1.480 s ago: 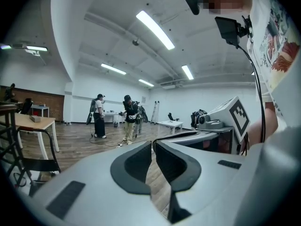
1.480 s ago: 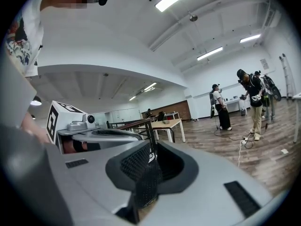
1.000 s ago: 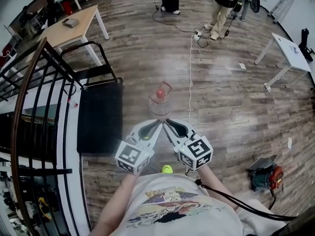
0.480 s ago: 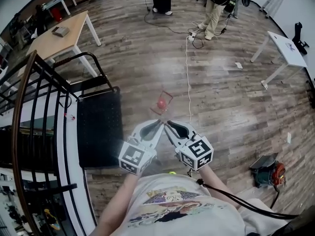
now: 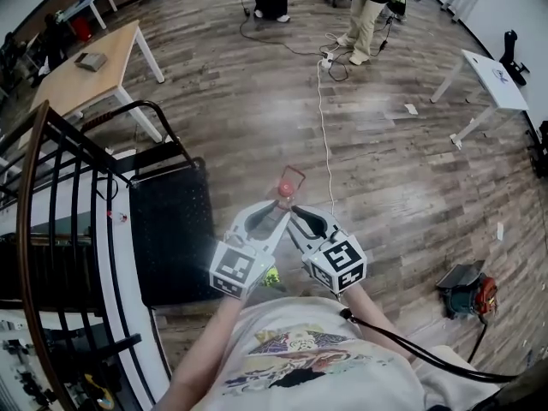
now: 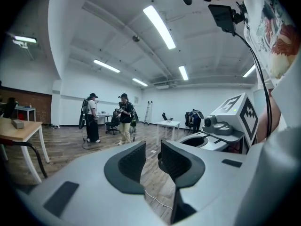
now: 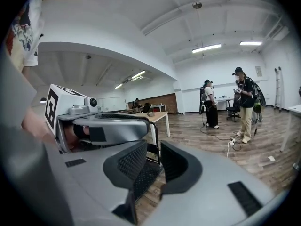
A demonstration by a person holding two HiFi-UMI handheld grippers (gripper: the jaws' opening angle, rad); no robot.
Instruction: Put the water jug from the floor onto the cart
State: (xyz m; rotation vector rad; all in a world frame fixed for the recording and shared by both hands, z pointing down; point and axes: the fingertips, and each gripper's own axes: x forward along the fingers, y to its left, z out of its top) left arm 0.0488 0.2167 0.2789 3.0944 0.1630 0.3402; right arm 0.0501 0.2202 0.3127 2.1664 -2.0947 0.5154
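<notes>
This is the reaching step: the clear plastic water jug with the red cap (image 5: 283, 187) stands on the brown wooden floor (image 5: 385, 169), just past the tips of both tongs and lower down. The left tongs (image 5: 276, 207) and right tongs (image 5: 294, 211) have just been opening a little, and they hold nothing. Next they likely must dip, pinch the jug and carry it left to the flat black cart (image 5: 171, 229).

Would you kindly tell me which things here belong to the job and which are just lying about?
For the job: water jug, cart.
Lying about: wooden table, white table, white cable on the floor.
</notes>
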